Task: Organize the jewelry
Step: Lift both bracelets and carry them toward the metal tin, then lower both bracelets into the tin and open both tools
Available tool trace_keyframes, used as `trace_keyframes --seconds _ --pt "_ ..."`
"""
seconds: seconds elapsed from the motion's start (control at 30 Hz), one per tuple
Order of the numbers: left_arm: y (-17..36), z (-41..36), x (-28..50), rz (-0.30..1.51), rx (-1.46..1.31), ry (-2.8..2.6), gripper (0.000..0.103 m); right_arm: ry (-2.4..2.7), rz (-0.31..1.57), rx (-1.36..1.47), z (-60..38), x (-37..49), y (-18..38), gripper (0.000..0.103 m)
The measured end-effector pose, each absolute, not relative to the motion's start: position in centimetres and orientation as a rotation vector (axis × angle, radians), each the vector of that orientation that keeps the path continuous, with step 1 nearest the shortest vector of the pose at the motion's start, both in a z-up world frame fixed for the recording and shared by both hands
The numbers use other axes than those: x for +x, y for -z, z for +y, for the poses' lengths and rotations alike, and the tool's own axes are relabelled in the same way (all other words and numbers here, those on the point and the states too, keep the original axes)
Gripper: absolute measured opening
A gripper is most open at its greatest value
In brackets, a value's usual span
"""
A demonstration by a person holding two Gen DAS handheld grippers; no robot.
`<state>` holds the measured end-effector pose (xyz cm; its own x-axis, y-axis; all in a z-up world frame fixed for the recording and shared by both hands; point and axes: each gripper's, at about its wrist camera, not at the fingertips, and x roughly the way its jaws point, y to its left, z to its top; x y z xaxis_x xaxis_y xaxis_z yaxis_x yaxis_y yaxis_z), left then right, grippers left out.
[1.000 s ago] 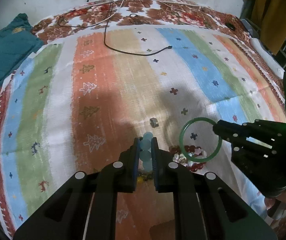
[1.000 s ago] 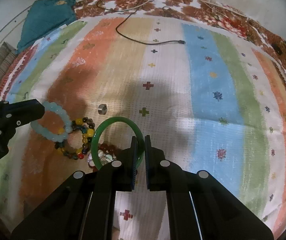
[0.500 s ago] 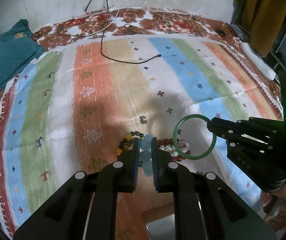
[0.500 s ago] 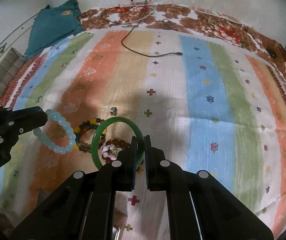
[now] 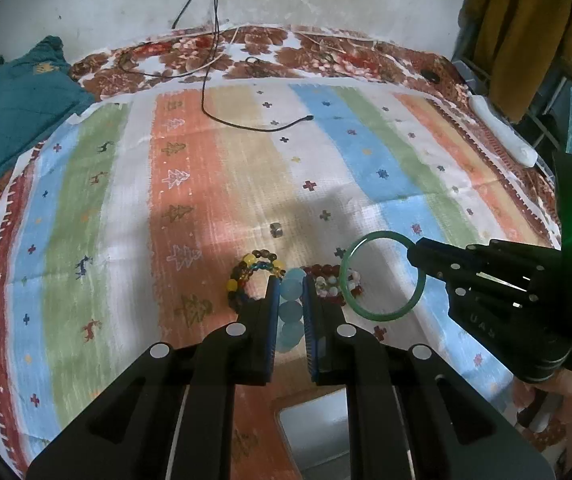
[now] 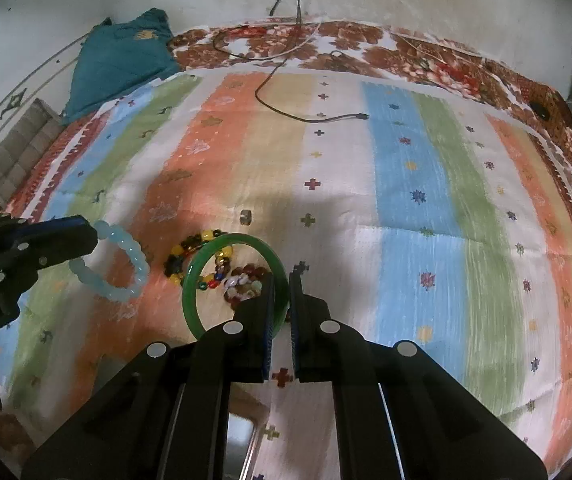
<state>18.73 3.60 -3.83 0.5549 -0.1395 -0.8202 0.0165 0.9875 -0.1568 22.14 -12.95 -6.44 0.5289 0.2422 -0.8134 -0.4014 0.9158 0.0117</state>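
You're mid-carry: left gripper [image 5: 290,280] pinches the pale blue bead bracelet [image 6: 111,266], right gripper [image 6: 281,280] clamps the green bangle [image 6: 235,280], both lifted over the striped cloth [image 6: 414,184]. Next, likely lower them into the grey tray [image 5: 314,420] just below. Both grippers point forward, side by side above the leftover beaded bracelets [image 5: 253,276]

A striped cloth [image 6: 418,184] bears beaded bracelets [image 6: 189,254], a cable [image 6: 286,112].
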Motion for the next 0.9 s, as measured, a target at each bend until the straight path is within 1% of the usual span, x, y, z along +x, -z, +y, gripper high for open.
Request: trace_keyframes --seconds 0.9 --pt "1.4 1.1 10.7 0.885 -0.115 0.143 0.011 -0.421 0.907 -0.193 -14.2 15.7 5.7 0.008"
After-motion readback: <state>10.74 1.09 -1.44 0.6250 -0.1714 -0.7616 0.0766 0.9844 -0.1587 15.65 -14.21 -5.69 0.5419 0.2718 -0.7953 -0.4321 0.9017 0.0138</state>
